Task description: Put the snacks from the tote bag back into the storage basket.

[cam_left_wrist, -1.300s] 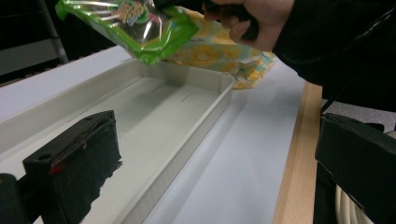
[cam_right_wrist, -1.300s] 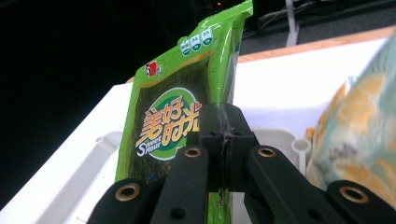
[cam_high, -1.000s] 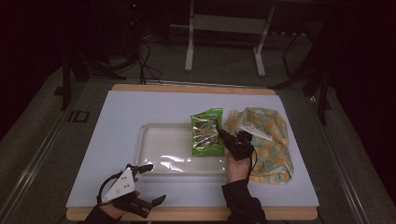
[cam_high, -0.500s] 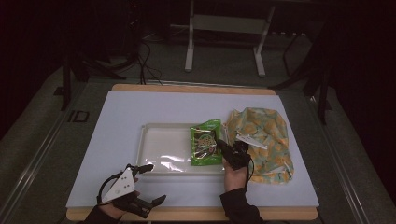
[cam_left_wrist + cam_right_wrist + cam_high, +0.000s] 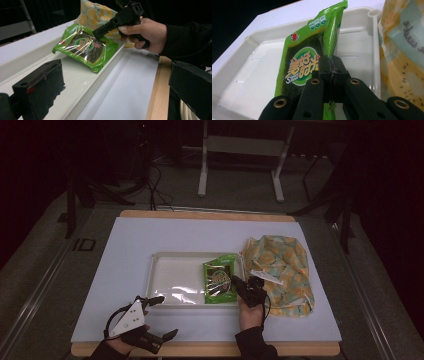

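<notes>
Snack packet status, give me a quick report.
Right tongs shut on green snack packet, packet in right end of white tray. Left tongs open, idle at near table edge. Yellow patterned bag lies beside tray.

The right gripper (image 5: 239, 285) is pinching with its jaws pressed together, the right hand (image 5: 249, 314) reaching forward. The left gripper (image 5: 162, 317) is hanging low near the person, jaws spread wide apart.

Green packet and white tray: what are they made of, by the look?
Green packet: thin glossy plastic film; it creases and glints where the right gripper pinches its edge. White tray: seemingly moulded rigid plastic, smooth, semi-gloss, with a rolled rim and glare on the floor. Neither is certain.
</notes>
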### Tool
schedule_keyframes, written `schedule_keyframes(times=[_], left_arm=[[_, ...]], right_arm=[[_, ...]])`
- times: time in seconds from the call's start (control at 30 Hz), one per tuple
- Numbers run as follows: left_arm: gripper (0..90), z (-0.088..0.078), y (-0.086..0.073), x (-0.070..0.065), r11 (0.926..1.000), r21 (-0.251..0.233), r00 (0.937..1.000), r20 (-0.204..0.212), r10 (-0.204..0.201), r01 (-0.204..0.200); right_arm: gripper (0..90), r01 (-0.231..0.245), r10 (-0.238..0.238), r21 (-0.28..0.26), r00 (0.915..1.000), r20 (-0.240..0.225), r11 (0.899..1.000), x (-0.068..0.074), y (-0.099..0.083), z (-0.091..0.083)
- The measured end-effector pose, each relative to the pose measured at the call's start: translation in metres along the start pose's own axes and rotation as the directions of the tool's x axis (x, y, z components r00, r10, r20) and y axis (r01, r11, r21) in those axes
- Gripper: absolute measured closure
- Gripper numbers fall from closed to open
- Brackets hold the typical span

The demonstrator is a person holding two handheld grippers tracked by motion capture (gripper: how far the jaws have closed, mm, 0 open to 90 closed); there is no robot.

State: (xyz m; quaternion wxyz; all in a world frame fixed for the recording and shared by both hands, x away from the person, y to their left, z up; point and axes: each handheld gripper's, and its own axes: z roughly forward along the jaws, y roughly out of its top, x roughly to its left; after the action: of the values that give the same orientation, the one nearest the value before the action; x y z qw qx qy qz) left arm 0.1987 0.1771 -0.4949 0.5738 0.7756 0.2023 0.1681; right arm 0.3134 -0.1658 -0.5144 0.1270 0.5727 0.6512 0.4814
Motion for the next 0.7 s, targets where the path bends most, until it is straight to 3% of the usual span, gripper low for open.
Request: schedule_keyframes(times=[0.3,0.53,0.7], left_arm=[[0.4,0.0003,0.0,0.0,1.0,0.002,1.0,0.001,0.001,-0.001],[0.4,0.0007,0.0,-0.0001,1.0,0.002,1.0,0.002,0.0,0.0],[0.4,0.0009,0.0,0.0001,1.0,0.001,1.0,0.003,-0.002,0.002]], right_arm=[[88.9,0.011,-0.011,0.011,0.9999,0.005,1.0,-0.0005,-0.0023,-0.0012],[88.6,-0.017,0.017,0.023,0.9998,-0.011,1.0,-0.0065,-0.0057,-0.0029],[88.0,0.001,-0.001,0.039,1.0,0.0,0.999,-0.0061,-0.0073,-0.0004]])
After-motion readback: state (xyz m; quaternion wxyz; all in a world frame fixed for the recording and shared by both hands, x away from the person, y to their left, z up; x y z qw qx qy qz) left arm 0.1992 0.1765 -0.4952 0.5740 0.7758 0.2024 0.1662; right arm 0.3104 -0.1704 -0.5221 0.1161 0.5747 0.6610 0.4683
